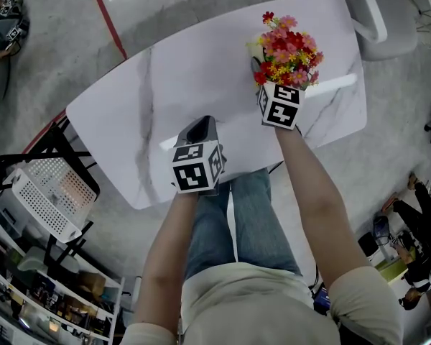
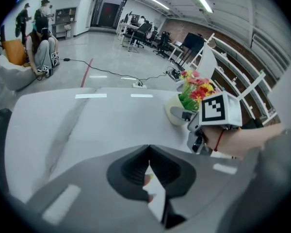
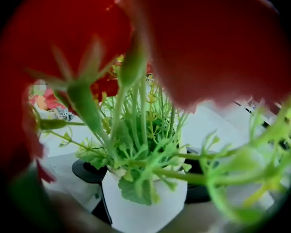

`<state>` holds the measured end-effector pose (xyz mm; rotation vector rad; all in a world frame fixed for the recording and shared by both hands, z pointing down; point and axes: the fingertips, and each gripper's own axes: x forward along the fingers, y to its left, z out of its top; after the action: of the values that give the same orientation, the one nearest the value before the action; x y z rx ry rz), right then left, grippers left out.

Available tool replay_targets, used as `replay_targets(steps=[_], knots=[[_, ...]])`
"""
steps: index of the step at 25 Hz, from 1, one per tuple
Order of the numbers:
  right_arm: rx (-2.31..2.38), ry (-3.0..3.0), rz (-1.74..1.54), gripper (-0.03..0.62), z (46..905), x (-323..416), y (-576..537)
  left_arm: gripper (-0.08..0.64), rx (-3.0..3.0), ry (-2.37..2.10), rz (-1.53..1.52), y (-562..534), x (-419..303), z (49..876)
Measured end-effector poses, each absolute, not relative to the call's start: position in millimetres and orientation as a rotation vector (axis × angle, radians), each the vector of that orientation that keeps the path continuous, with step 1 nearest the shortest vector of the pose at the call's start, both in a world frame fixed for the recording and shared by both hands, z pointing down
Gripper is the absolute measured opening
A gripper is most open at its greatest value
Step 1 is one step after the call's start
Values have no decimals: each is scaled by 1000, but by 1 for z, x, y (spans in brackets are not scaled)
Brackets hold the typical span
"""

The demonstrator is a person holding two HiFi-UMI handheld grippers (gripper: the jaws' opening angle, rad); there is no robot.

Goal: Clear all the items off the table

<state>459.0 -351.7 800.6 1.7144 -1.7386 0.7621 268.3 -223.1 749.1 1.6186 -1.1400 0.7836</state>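
the left gripper (image 1: 199, 131) hangs over the near edge of the table (image 1: 129, 113) with its jaws brought together at the tips. its own view shows no item held between them, only a pale sliver in the gap behind the tips that i cannot identify. the marble top around it is bare from the left end across to the middle.

toward the right end stands the one item i can see on the table, a white flower pot (image 2: 173, 114) filled with red, pink and yellow flowers (image 1: 287, 49). the right gripper (image 3: 144, 176) has reached in under the blooms. its dark jaws sit against the pot's two sides and look closed on it. the pot's base seems to rest on the table, though i cannot tell whether it has lifted clear.

my read is that the task is near its end. the pot has to be carried off the table, and no other item shows there.
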Motion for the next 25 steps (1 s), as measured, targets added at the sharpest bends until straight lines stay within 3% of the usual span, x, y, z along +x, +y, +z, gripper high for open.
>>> replay_targets(steps=[25], knots=[[1629, -1735, 829, 480, 758, 453, -294, 8, 1668, -1157, 754, -206, 278, 702]])
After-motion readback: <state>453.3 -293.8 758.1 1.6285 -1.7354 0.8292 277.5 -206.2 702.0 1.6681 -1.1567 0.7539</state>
